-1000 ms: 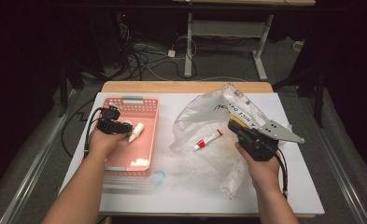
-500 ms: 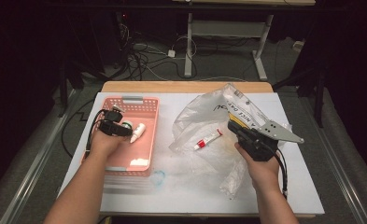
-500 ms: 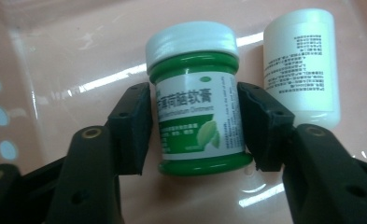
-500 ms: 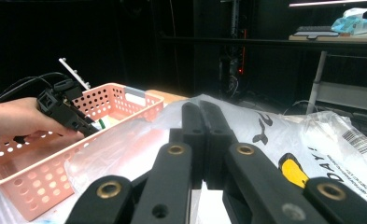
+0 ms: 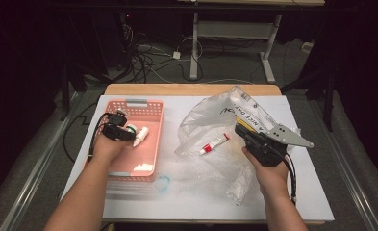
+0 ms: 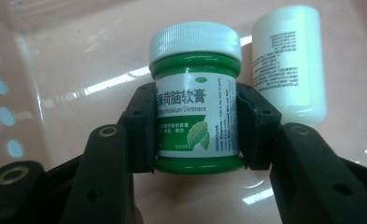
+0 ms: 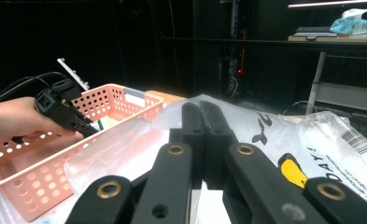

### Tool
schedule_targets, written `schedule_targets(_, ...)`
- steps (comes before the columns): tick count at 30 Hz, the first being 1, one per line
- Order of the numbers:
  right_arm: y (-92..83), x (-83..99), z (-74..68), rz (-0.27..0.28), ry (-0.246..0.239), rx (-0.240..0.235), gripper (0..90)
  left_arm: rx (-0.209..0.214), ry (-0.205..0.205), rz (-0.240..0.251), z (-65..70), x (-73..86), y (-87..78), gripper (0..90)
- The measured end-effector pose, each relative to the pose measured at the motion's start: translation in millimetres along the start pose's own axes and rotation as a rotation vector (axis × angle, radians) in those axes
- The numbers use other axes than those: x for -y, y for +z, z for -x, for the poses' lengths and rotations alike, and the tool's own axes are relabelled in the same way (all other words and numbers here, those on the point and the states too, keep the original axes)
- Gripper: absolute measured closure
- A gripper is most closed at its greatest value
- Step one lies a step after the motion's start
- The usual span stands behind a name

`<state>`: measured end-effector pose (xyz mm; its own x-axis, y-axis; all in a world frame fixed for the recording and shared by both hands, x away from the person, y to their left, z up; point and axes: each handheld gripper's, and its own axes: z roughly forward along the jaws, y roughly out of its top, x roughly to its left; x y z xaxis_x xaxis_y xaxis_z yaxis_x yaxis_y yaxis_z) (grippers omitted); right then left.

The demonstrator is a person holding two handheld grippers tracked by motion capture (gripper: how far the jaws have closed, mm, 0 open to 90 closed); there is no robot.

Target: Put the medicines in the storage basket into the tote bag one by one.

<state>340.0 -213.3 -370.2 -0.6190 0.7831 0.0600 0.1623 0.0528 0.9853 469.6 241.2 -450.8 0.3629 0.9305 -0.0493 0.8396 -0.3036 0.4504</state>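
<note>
My left gripper (image 6: 195, 121) is shut on a green ointment jar (image 6: 197, 107) with a white lid, held low over the floor of the pink basket (image 5: 138, 102). A white bottle (image 6: 288, 65) lies just beside the jar. In the high view the left gripper (image 5: 124, 132) sits over the basket's left half, next to the bottle (image 5: 141, 136). My right gripper (image 5: 239, 130) has its jaws together at the edge of a clear plastic bag (image 5: 215, 113), apparently pinching the film (image 7: 139, 135). A red-and-white tube (image 5: 214, 143) lies inside the bag.
The white table (image 5: 186, 192) runs in front of the basket and bag, with a small clear ring (image 5: 163, 183) near the basket's front corner. A wooden strip (image 5: 191, 89) edges the far side. Cables and desk legs stand on the dark floor beyond.
The left hand has shifted only slightly within the basket, still holding the jar. The right gripper and the bag have stayed put.
</note>
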Motion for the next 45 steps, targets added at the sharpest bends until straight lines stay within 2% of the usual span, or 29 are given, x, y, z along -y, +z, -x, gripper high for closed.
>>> schedule_targets(7,-0.2,0.0,0.3,-0.002,0.004,0.003,90.0,-0.006,0.021,0.020,3.5,0.2,-9.8,53.9)
schedule_targets(16,-2.2,-1.2,1.9,0.007,0.002,0.007,90.0,0.020,0.045,0.067,12.7,7.8,-29.6,53.8)
schedule_targets(19,-2.1,-1.3,1.5,0.007,0.000,0.007,90.0,0.026,0.060,0.068,16.4,11.1,-35.3,53.8)
schedule_targets(24,-2.6,-1.6,1.1,0.007,-0.002,0.006,90.0,0.049,0.076,0.084,21.1,19.9,-44.1,53.8)
schedule_targets(30,-2.9,-1.7,1.3,0.007,-0.003,0.007,90.0,0.077,0.103,0.123,27.5,30.6,-60.0,53.8)
schedule_targets(33,-3.3,-2.1,0.8,0.006,-0.001,0.007,90.0,0.105,0.114,0.146,32.0,36.3,-67.6,53.8)
schedule_targets(38,-3.5,-2.3,0.5,0.007,0.002,0.008,90.0,0.115,0.144,0.173,41.8,46.0,-79.0,53.8)
schedule_targets(42,-3.6,-2.2,0.6,0.005,0.001,0.007,90.0,0.103,0.164,0.176,46.3,52.5,-83.7,53.8)
schedule_targets(45,-3.7,-2.3,0.6,0.007,0.003,0.008,90.0,0.117,0.160,0.191,47.7,59.4,-87.7,53.8)
